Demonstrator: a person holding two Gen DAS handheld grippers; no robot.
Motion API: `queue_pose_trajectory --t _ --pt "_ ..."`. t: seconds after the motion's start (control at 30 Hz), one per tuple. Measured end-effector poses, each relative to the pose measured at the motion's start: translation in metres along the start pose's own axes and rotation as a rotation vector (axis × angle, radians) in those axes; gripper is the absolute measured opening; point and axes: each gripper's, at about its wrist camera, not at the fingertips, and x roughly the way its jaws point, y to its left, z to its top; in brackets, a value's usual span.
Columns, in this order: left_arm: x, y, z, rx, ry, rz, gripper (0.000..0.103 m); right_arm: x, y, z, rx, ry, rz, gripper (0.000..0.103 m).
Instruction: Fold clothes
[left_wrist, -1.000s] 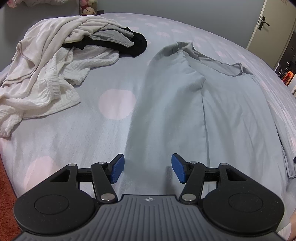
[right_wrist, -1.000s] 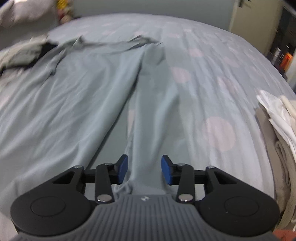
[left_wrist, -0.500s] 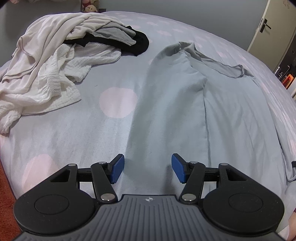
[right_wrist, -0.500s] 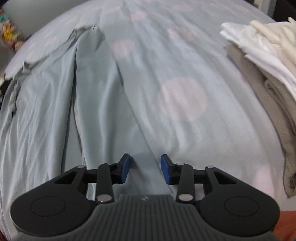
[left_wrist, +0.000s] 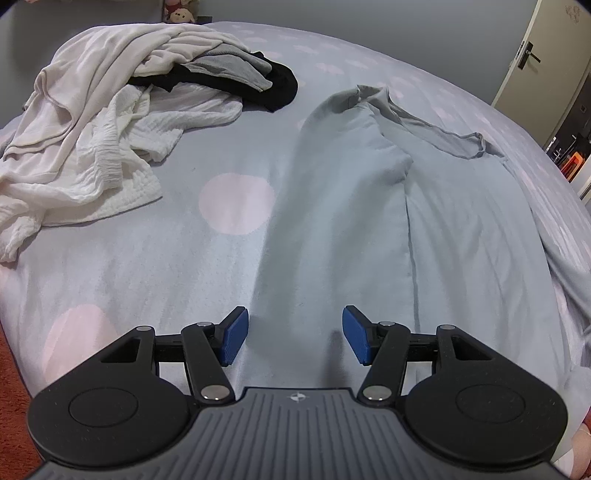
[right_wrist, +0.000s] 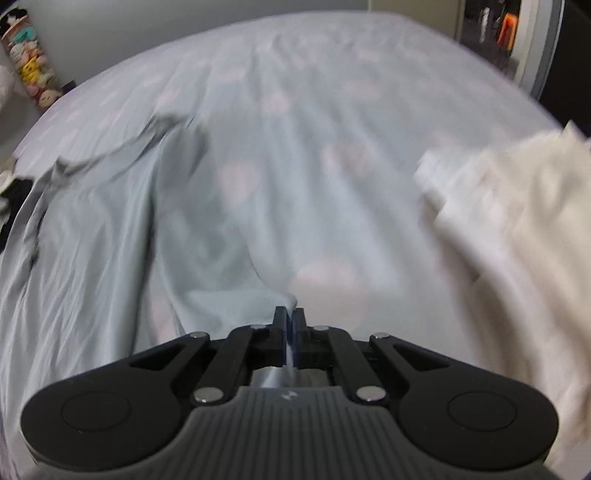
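Note:
A pale blue-grey long-sleeved garment lies spread on the bed, its left sleeve folded along the body. My left gripper stands open just above that sleeve's near end, with fabric under the gap but no pad touching it. In the blurred right wrist view the same garment covers the left half. My right gripper is shut on a pinch of its right sleeve, which peaks up between the blue pads and is pulled off the bed.
A heap of white, grey and black clothes lies at the bed's far left. Cream and white folded clothes sit at the right. The bedsheet is light blue with pink dots. A door stands behind.
My right gripper closed on the sleeve and swung with it, lifting the fabric; the cream pile now sits farther right in its view. The left gripper stayed put and open.

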Motion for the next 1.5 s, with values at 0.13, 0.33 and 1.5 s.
queue_pose_trajectory --t 0.13,0.33,1.5 --pt "0.002 -0.001 0.000 0.003 0.006 0.011 0.055 -0.008 -0.034 0.042 0.004 -0.054 -0.092 0.003" --pt "0.004 -0.003 0.002 0.006 0.011 0.026 0.055 0.000 -0.079 0.093 0.084 -0.102 -0.153 0.003" --pt "-0.027 0.015 0.013 -0.120 -0.077 -0.016 0.002 0.017 0.010 -0.042 0.096 -0.324 0.134 0.059"
